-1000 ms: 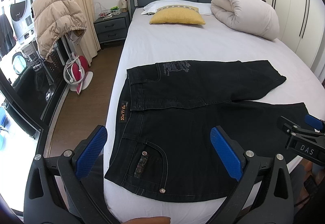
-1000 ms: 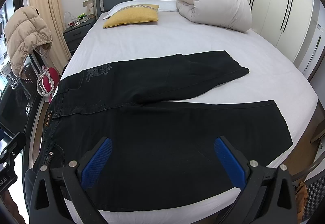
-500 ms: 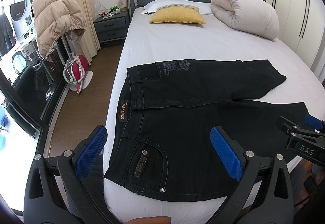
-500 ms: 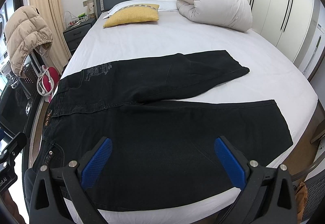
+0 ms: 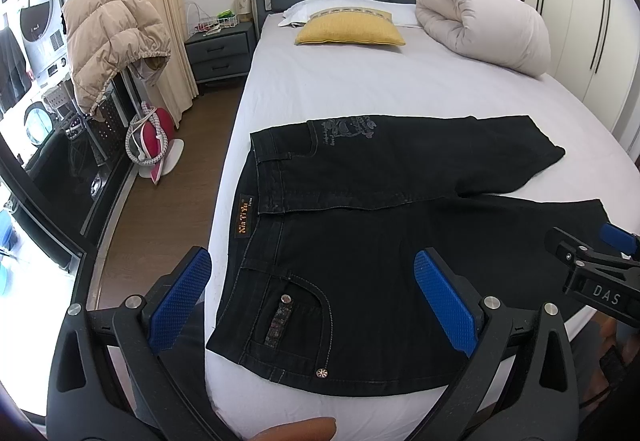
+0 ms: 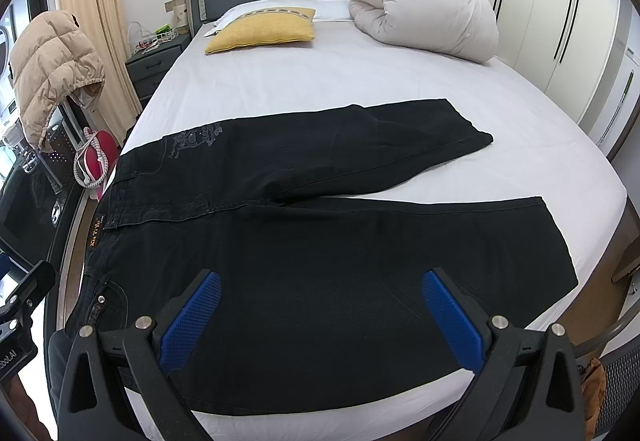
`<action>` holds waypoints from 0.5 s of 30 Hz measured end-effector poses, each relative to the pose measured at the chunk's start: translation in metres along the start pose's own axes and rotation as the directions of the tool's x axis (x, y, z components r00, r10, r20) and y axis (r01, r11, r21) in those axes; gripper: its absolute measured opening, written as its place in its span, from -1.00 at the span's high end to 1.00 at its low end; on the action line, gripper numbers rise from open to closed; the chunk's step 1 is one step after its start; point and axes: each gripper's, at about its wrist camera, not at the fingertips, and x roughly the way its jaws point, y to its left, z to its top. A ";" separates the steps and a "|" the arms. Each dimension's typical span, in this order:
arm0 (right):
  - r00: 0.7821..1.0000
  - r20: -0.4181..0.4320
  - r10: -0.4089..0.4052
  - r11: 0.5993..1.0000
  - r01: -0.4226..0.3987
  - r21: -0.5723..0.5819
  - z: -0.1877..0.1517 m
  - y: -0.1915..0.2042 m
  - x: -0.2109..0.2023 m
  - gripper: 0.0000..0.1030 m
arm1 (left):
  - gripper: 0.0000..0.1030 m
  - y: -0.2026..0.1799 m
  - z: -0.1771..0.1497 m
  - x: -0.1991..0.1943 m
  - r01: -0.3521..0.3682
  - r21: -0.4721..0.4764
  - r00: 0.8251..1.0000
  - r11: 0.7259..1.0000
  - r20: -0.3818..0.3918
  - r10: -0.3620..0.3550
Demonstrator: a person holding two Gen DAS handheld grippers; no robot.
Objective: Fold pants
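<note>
Black denim pants (image 6: pixel 320 241) lie spread flat on the white-sheeted bed (image 6: pixel 360 81), both blue-padded grippers, left (image 5: pixel 312 297) and right (image 6: pixel 320 317), hover wide apart holding nothing, so folding hasn't started and probably grabbing a leg comes next.

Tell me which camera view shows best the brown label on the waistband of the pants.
The left wrist view: the brown label is near and its gold lettering is legible. In the right wrist view the same label sits far left, smaller and distorted.

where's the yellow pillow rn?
The yellow pillow lies at the head of the bed, left of the rolled duvet, against the white pillow, beyond the pants.
</note>
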 end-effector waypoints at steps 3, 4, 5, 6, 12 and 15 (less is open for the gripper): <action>1.000 -0.001 0.000 1.000 0.000 0.001 0.000 0.001 0.000 -1.00 | -1.00 0.001 -0.004 0.004 -0.011 0.004 1.000 1.000 0.004 0.011; 1.000 -0.001 0.000 1.000 0.000 0.000 0.000 0.000 0.000 -1.00 | -1.00 0.001 -0.005 0.004 -0.017 0.005 1.000 1.000 0.004 0.017; 1.000 -0.002 0.000 1.000 0.000 0.000 -0.001 0.001 0.000 -1.00 | -1.00 0.001 -0.006 0.005 -0.021 0.007 1.000 1.000 0.002 0.021; 1.000 -0.003 0.000 1.000 0.000 -0.001 -0.002 0.002 0.000 -1.00 | -1.00 0.001 -0.005 0.005 -0.022 0.007 1.000 1.000 -0.003 0.022; 1.000 -0.008 0.008 1.000 -0.008 -0.007 -0.005 0.004 0.002 -1.00 | -1.00 0.006 -0.005 0.015 -0.001 0.003 1.000 1.000 -0.014 0.001; 0.999 -0.006 0.044 0.999 -0.044 -0.012 0.002 -0.001 0.009 -1.00 | -1.00 0.018 0.001 0.028 0.092 -0.045 0.995 0.995 -0.044 -0.094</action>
